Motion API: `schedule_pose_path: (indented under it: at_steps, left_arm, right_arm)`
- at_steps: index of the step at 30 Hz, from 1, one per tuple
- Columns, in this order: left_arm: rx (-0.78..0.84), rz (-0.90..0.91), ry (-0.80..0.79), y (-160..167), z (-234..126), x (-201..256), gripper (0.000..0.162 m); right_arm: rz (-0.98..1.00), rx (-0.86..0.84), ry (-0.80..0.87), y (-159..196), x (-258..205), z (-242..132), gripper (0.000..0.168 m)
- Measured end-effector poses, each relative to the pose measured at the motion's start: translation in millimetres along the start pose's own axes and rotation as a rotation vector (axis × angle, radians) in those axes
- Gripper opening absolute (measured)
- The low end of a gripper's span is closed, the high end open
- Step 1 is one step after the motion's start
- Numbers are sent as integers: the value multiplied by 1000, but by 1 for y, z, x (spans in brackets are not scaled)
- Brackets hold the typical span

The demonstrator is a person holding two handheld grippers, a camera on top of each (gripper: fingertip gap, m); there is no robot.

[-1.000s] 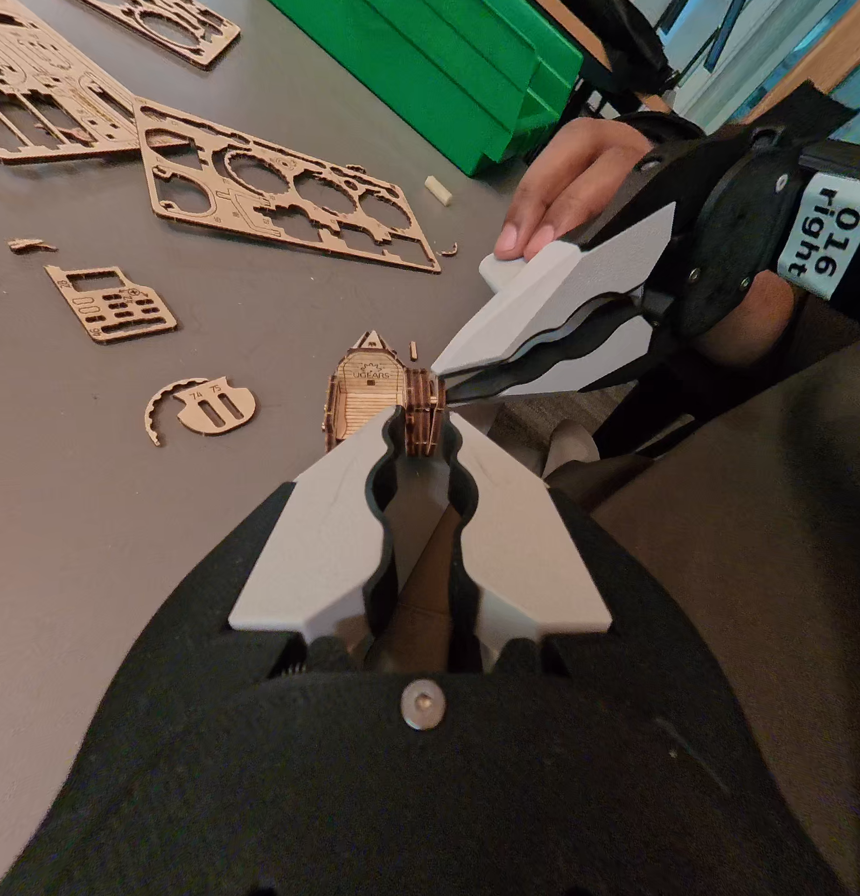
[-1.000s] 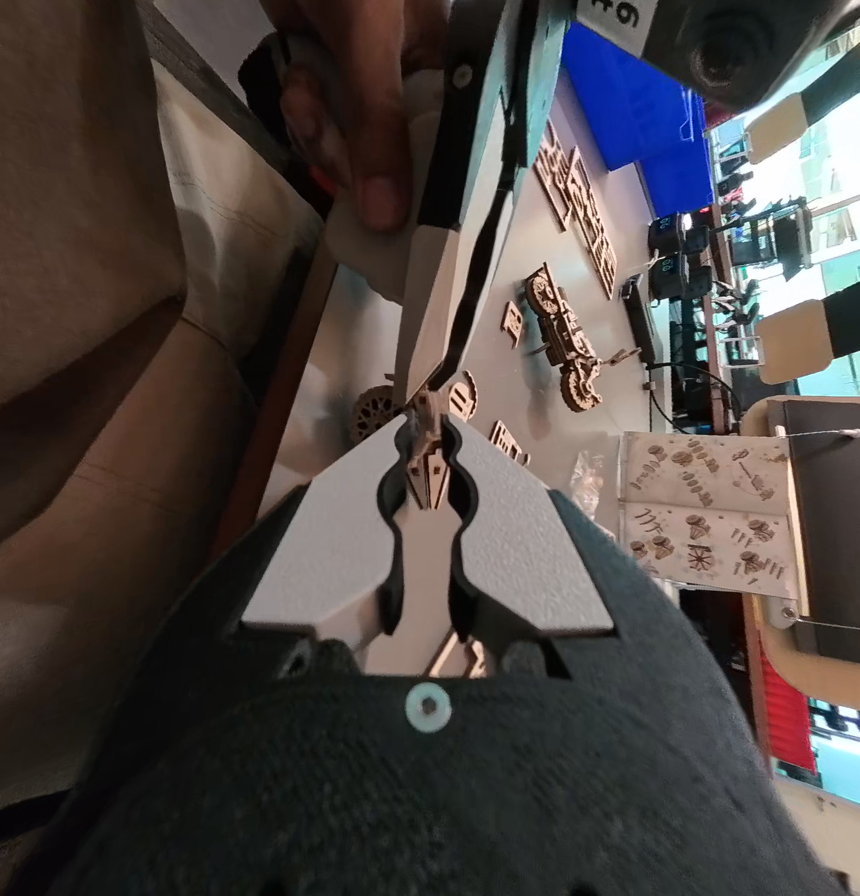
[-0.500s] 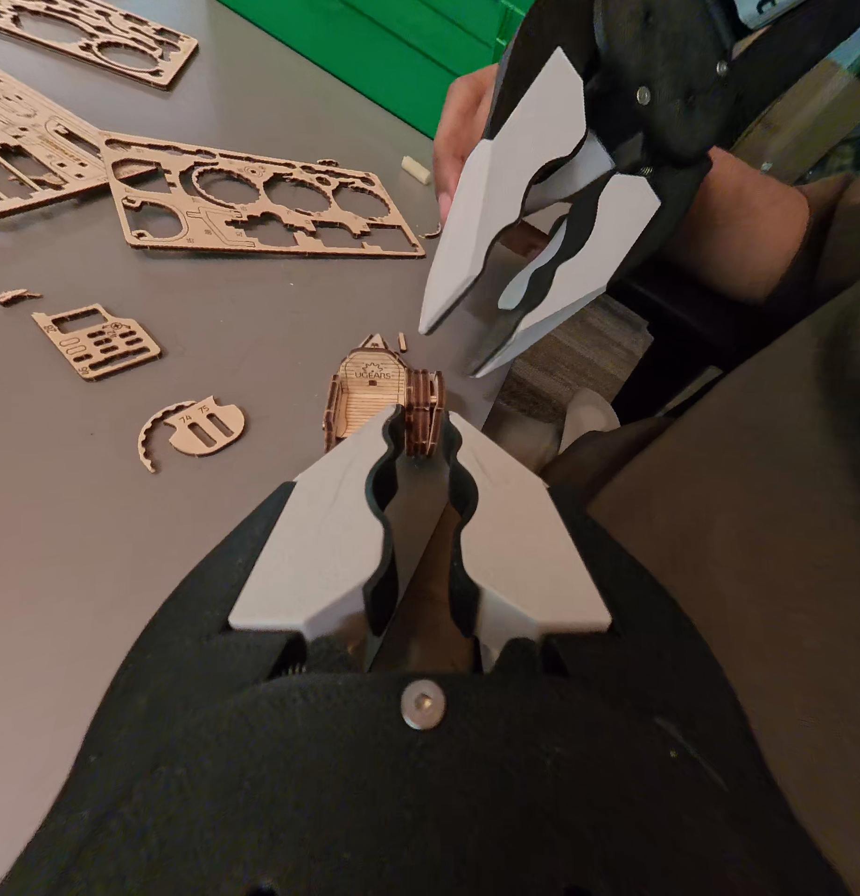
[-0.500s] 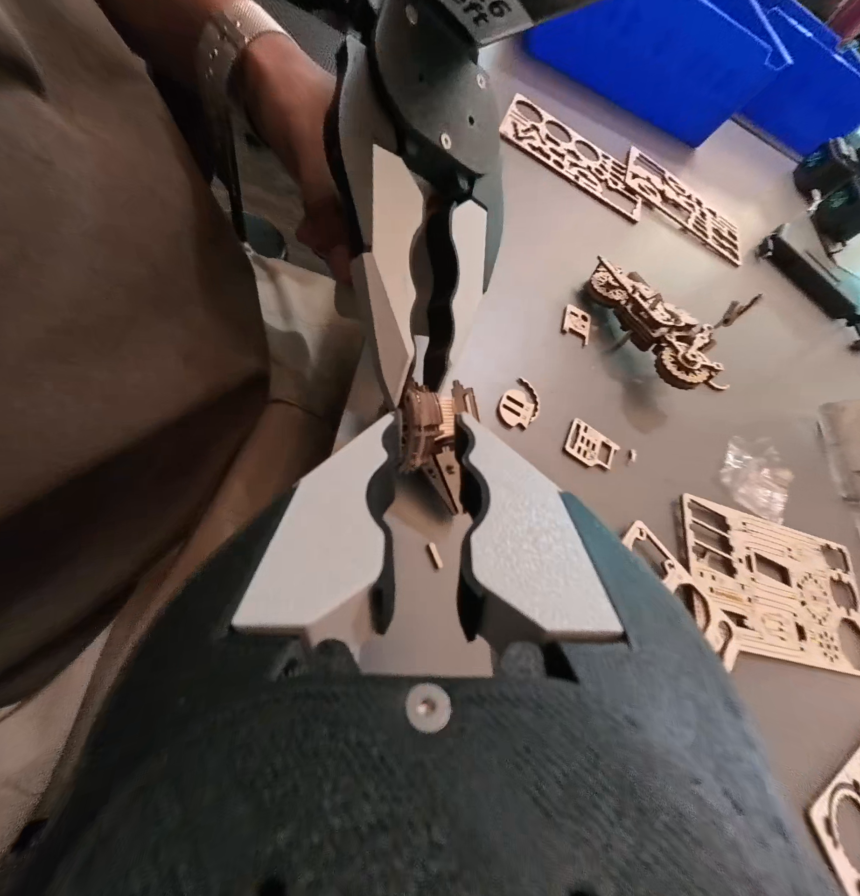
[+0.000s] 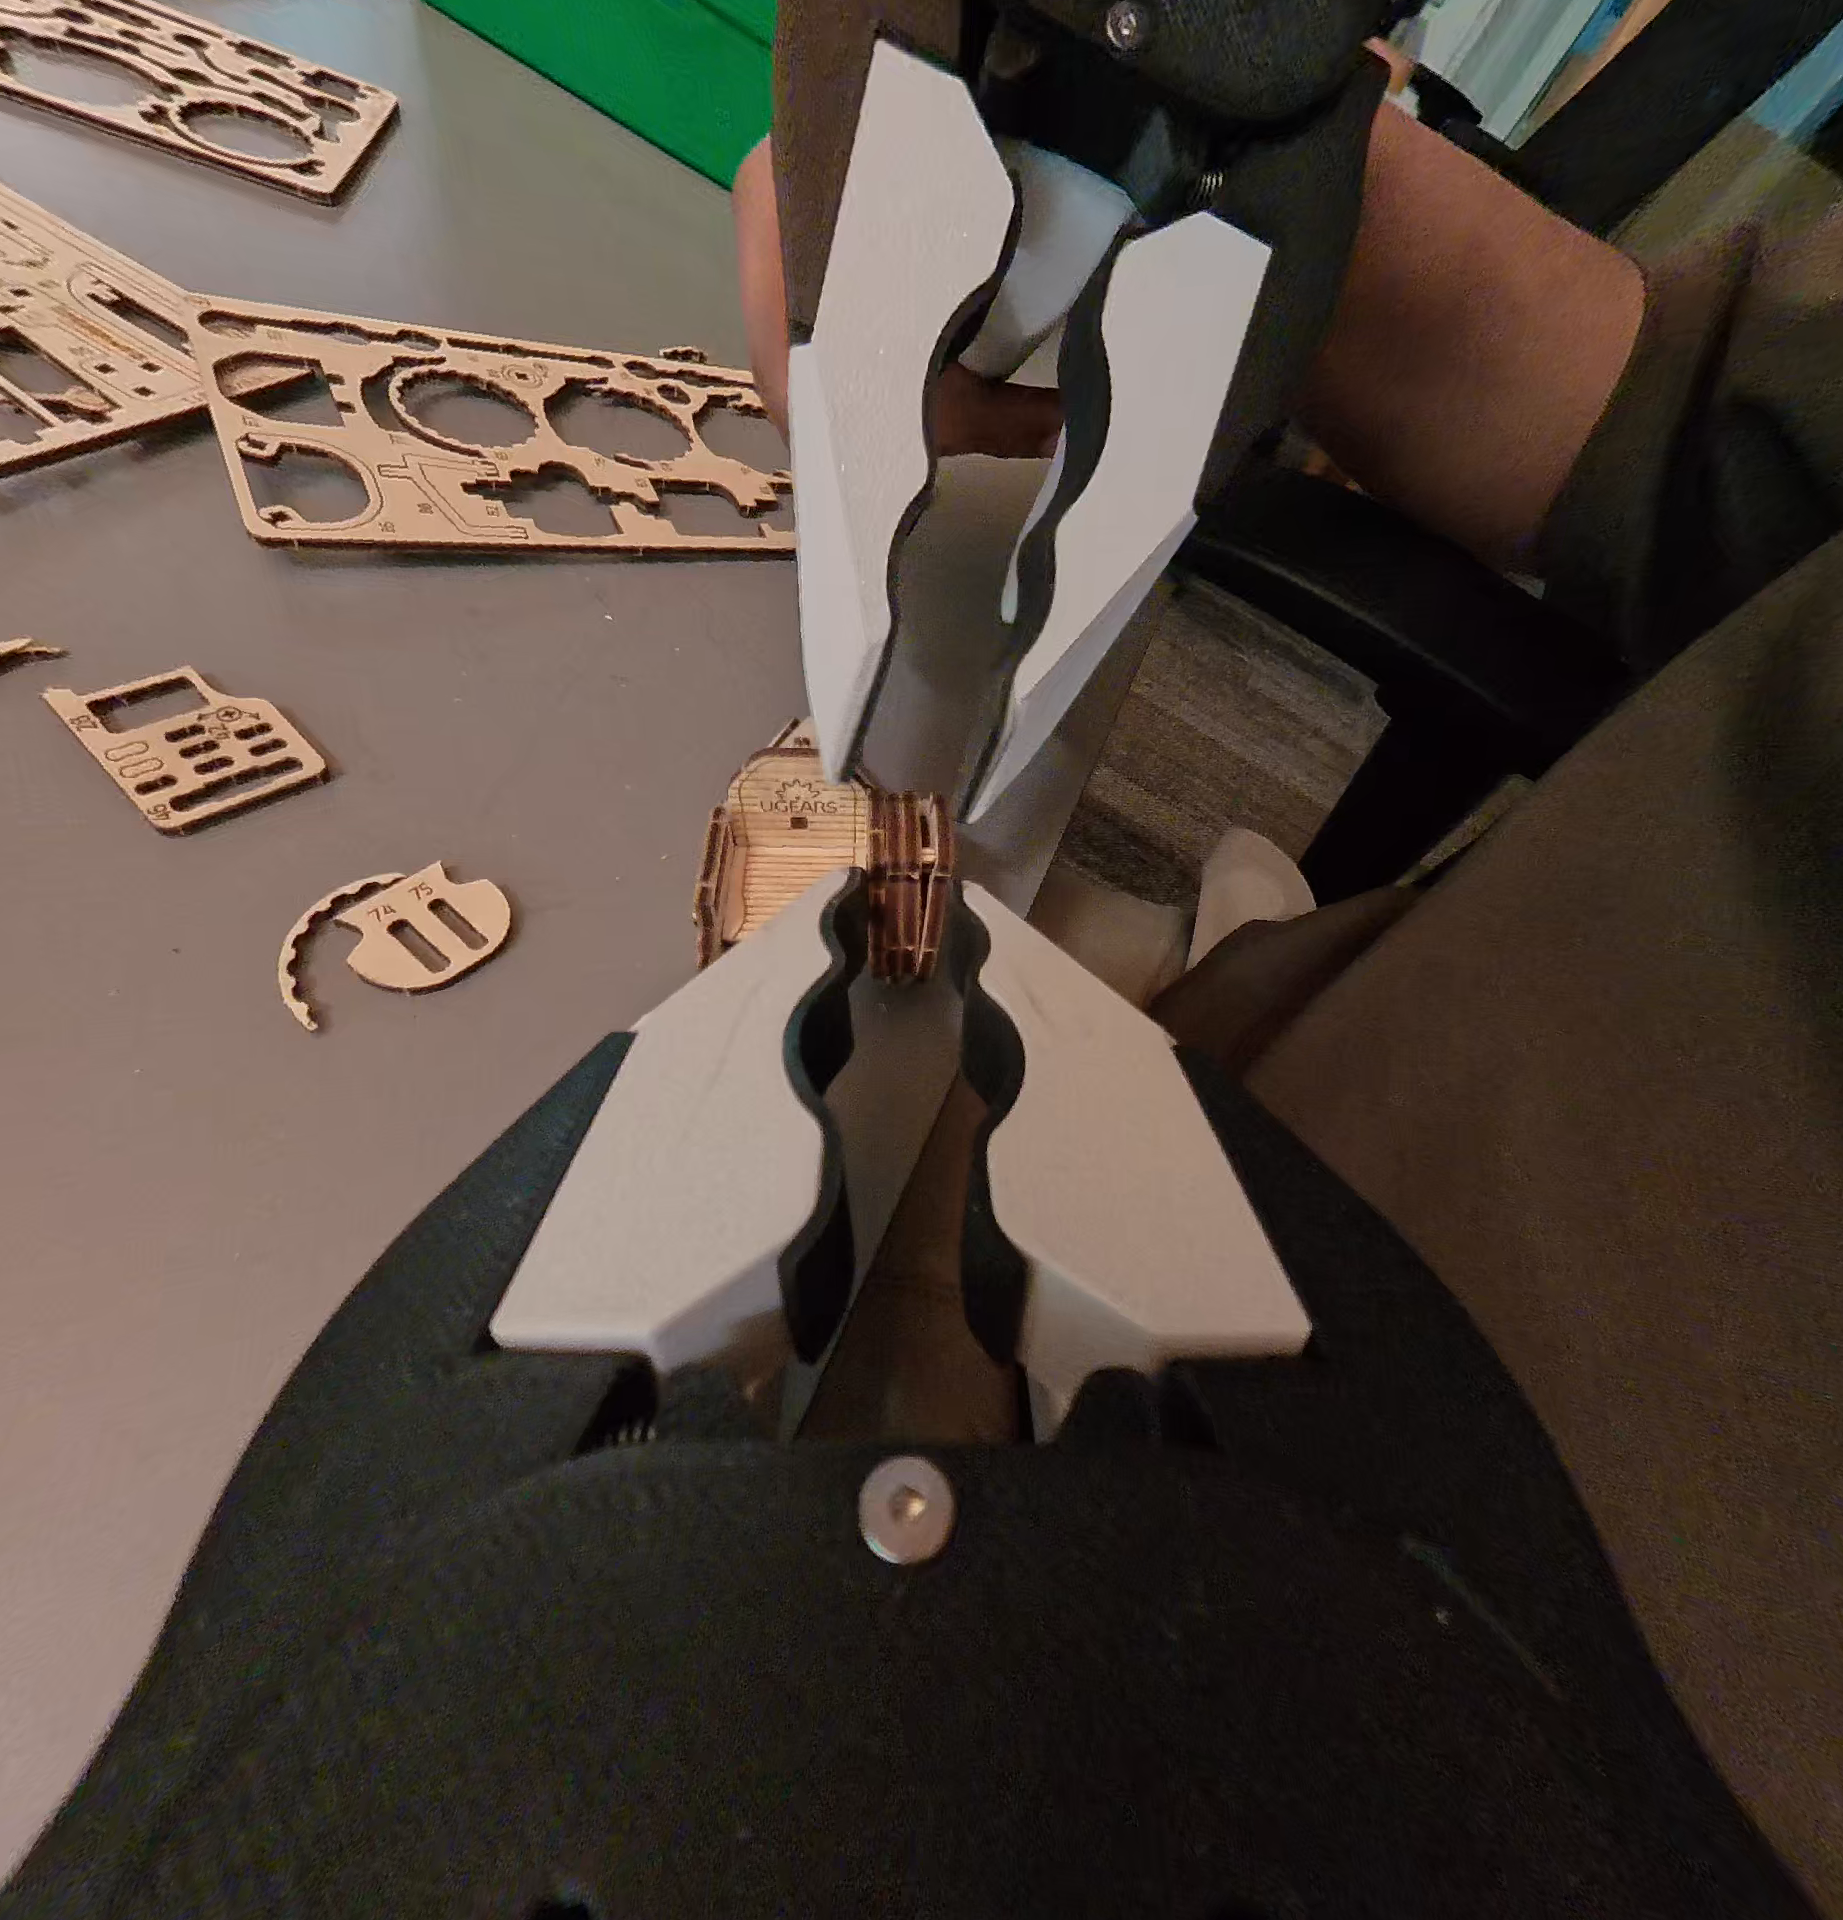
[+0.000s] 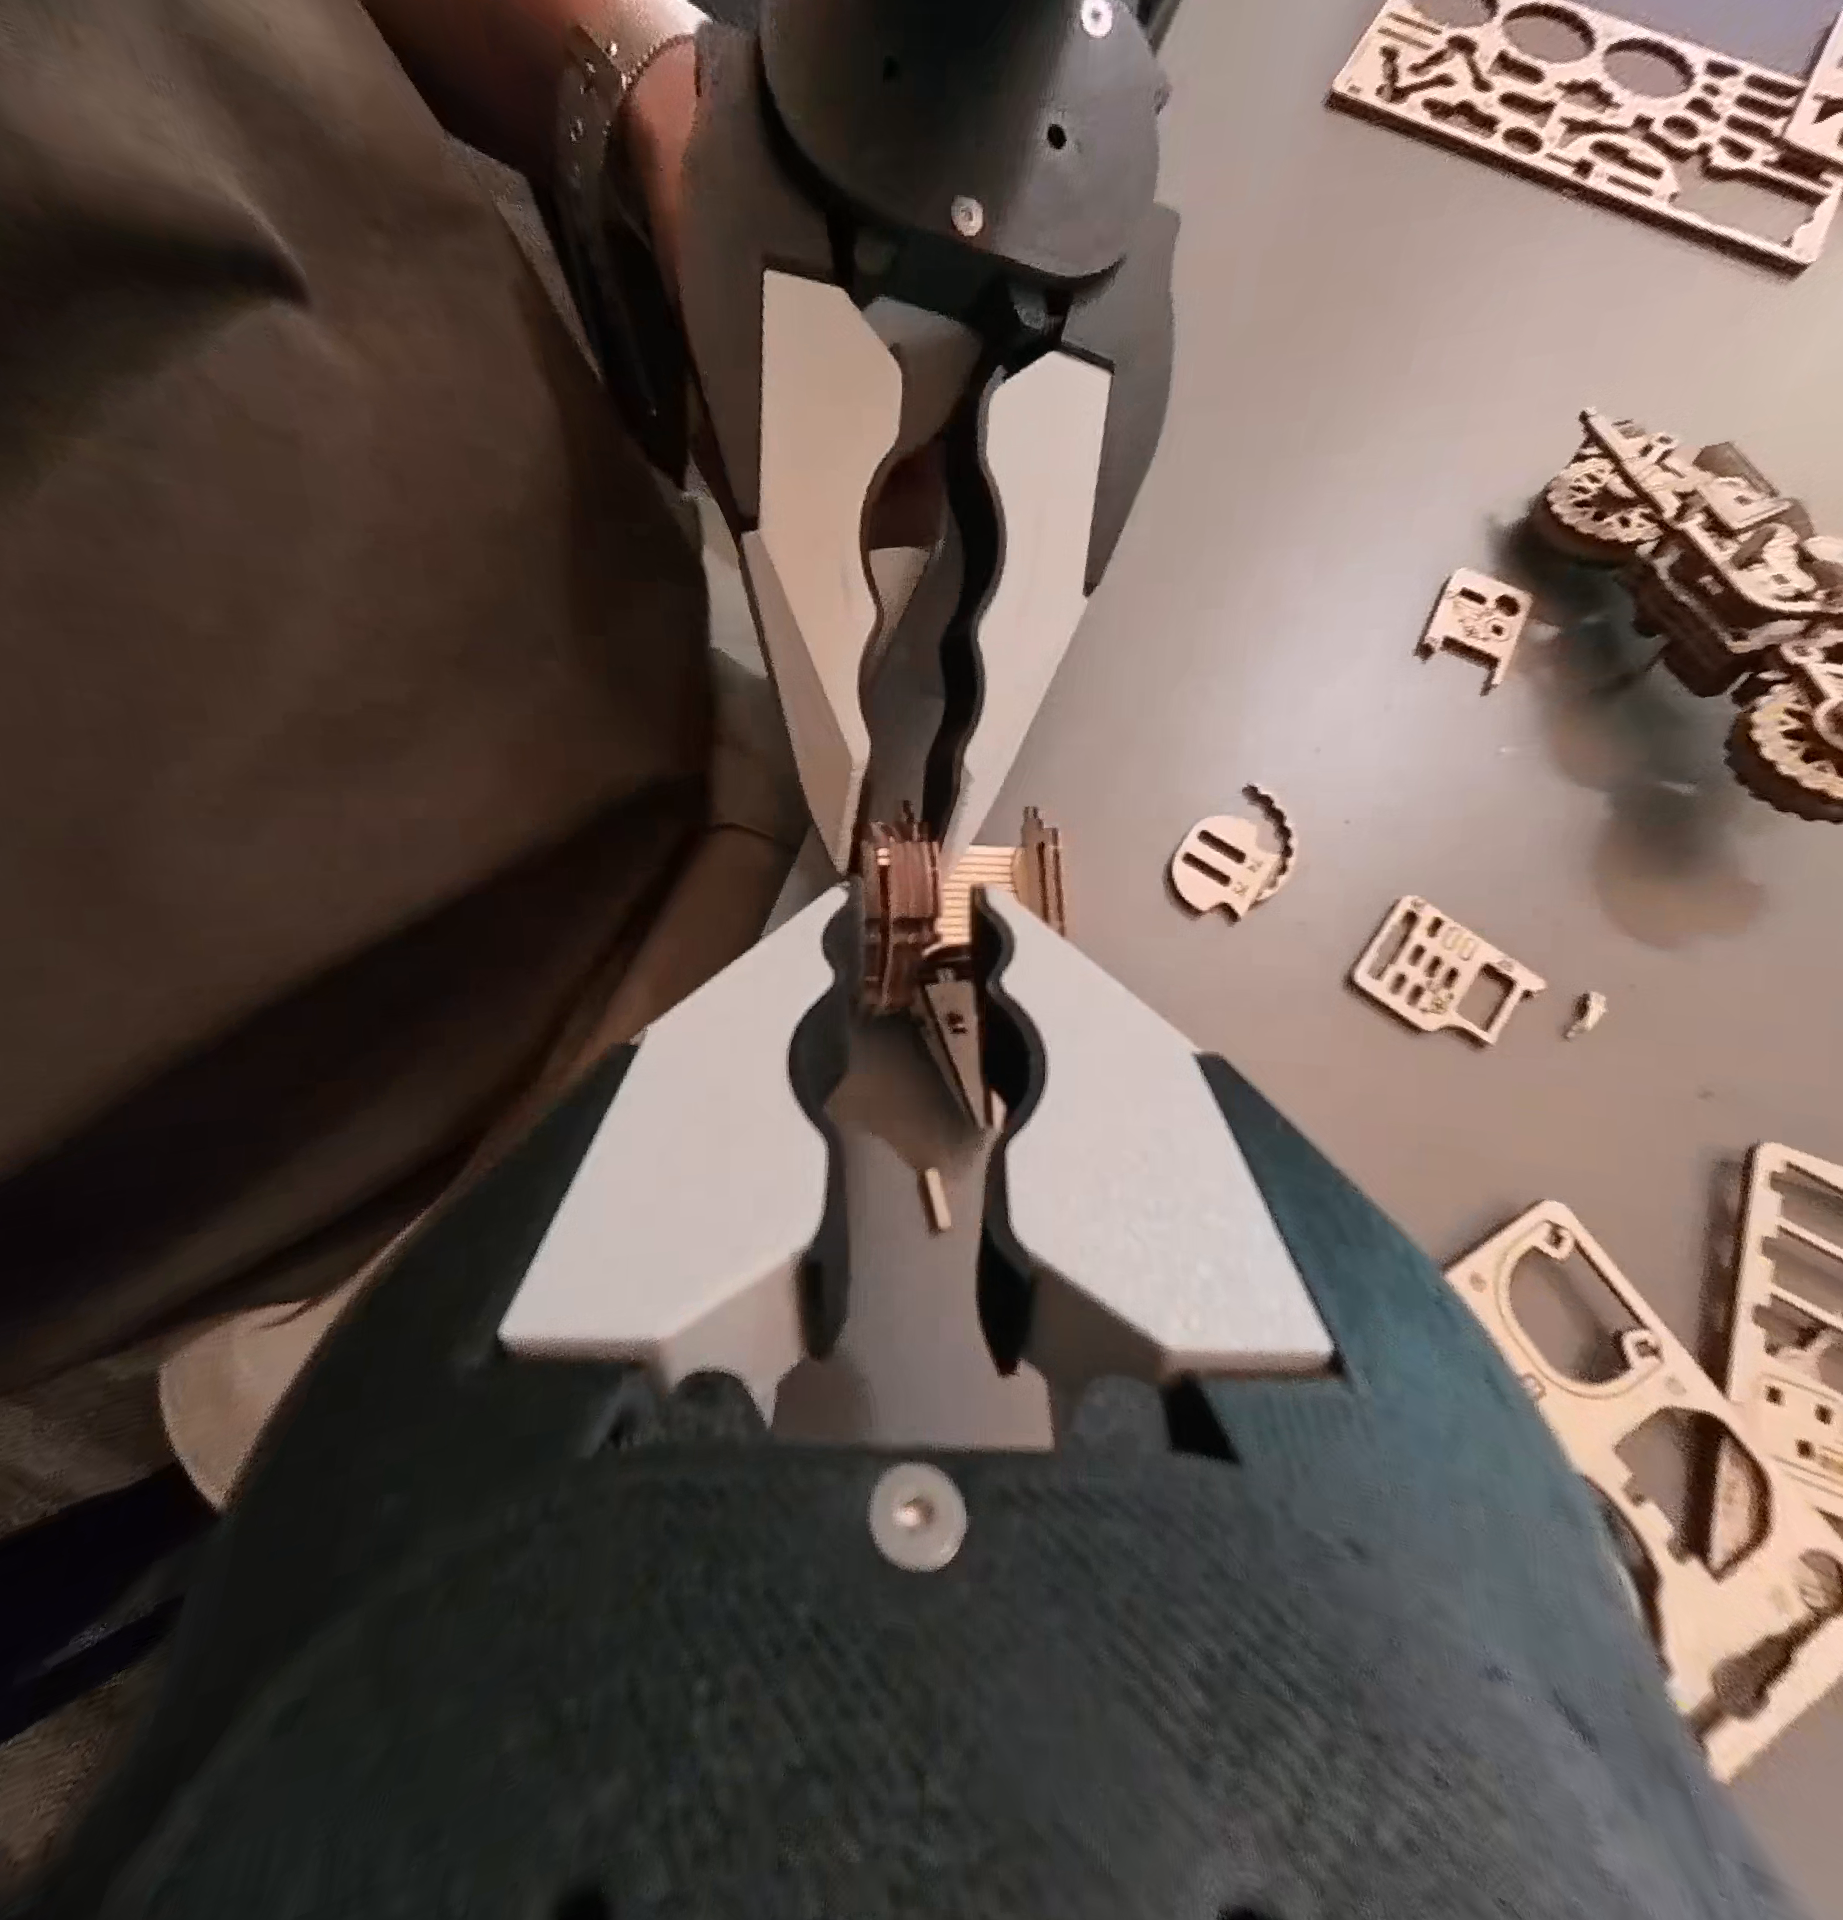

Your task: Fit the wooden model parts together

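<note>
On the left of the left wrist view, cut-out wooden sheets (image 5: 501,436), a slotted plate (image 5: 184,748) and a half-round piece (image 5: 418,925) lie on the grey bench (image 5: 221,1143), with a green bin (image 5: 626,73) at the far edge. Only the right wrist view shows the built wooden motorcycle (image 6: 1727,613), standing well apart to the right.

The left claw (image 5: 901,914) pinches the small wooden assembly (image 5: 829,868) by its layered disc end, near the bench's edge beside the person's lap. The right claw (image 5: 901,800) hangs spread above it, tips straddling the part; whether they touch it I cannot tell. In its own view the right claw (image 6: 912,899) frames the assembly (image 6: 901,914), a small peg (image 6: 935,1210) lying between its fingers.

A second ago the right claw was pressed together sideways against the part; it has since swung upright and opened. The left grip is unchanged.

Open bench lies left of the assembly; the bench edge hems the right.
</note>
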State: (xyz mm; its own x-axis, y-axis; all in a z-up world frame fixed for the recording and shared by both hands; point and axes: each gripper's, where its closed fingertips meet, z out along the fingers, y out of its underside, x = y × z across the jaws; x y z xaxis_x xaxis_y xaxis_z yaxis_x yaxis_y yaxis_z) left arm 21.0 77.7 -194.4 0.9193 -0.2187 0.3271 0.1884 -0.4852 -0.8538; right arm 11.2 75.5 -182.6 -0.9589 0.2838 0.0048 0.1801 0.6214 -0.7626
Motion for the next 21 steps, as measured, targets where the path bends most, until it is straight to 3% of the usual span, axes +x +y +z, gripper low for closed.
schedule_pose_path:
  at_steps: [1,21]
  left_arm:
    - [-1,1,-2,0,0,0,11]
    - [27,-78,64,-3,-5,4,13]
  right_arm:
    - [4,0,-13,0,0,1,18]
    - [72,-16,-119,2,-6,6,12]
